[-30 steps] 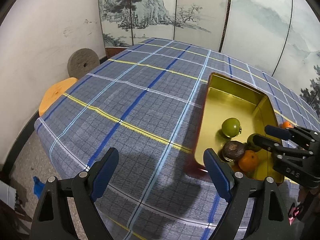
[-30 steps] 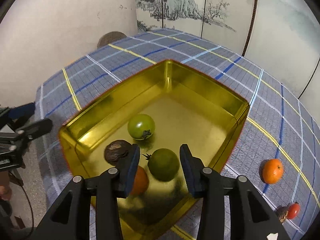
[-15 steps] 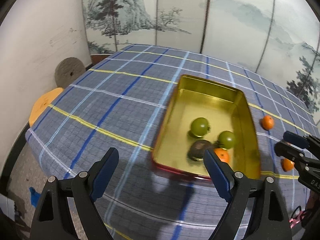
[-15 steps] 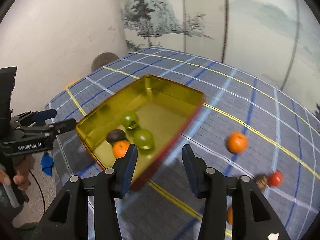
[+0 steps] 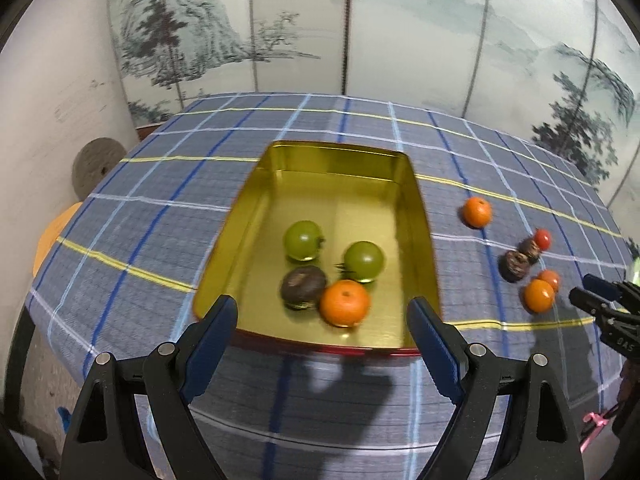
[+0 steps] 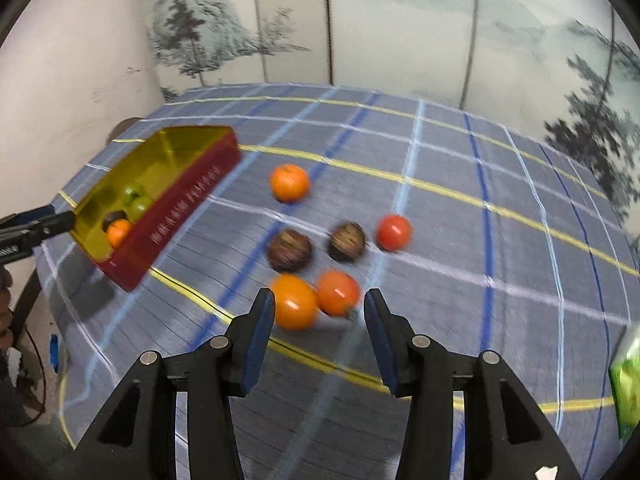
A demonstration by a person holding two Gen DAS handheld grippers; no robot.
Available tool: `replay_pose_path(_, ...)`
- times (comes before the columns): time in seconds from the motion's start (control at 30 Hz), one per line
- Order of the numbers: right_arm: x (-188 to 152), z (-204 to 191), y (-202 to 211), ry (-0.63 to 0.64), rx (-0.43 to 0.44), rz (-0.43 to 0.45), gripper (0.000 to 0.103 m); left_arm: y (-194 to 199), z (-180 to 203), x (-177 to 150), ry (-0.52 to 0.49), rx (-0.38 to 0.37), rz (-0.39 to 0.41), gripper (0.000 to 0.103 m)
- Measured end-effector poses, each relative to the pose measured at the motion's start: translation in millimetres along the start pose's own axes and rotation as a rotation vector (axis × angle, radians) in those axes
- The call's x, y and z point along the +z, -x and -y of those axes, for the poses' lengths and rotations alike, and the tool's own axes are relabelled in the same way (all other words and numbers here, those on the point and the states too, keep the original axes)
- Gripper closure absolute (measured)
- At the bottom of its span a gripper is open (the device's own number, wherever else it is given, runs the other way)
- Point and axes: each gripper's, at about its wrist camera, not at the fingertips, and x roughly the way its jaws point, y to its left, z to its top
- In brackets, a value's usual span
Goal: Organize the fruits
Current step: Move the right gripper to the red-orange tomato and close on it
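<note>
Two touching fruits, an orange (image 6: 294, 301) and a tomato (image 6: 338, 292), lay just ahead of the wide, empty right tool (image 6: 319, 322).

Glossy metal tin (image 5: 416, 216), plaid cloth (image 5: 160, 208)

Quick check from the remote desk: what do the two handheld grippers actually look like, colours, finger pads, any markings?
Both match: the left gripper and right gripper have matte black angular frames, two fingers with dark blue pads, and round silver bolts at the pivots. The right gripper's side shows white lettering, partly legible. No cables or sleeves are visible on either.
</note>
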Motion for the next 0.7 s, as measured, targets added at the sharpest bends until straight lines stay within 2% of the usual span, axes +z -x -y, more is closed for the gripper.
replay_pose_path(0.3, -13, 15, -21, -0.013, -0.002, -0.031, 0.059, -1, 35, -2, -0.066, -0.05, -0.021, 0.016)
replay_pose_path(0.7, -9, 17, -43, 0.034, 0.017, -0.038, 0.062, -4, 63, -3, -0.114, -0.093, -0.045, 0.016)
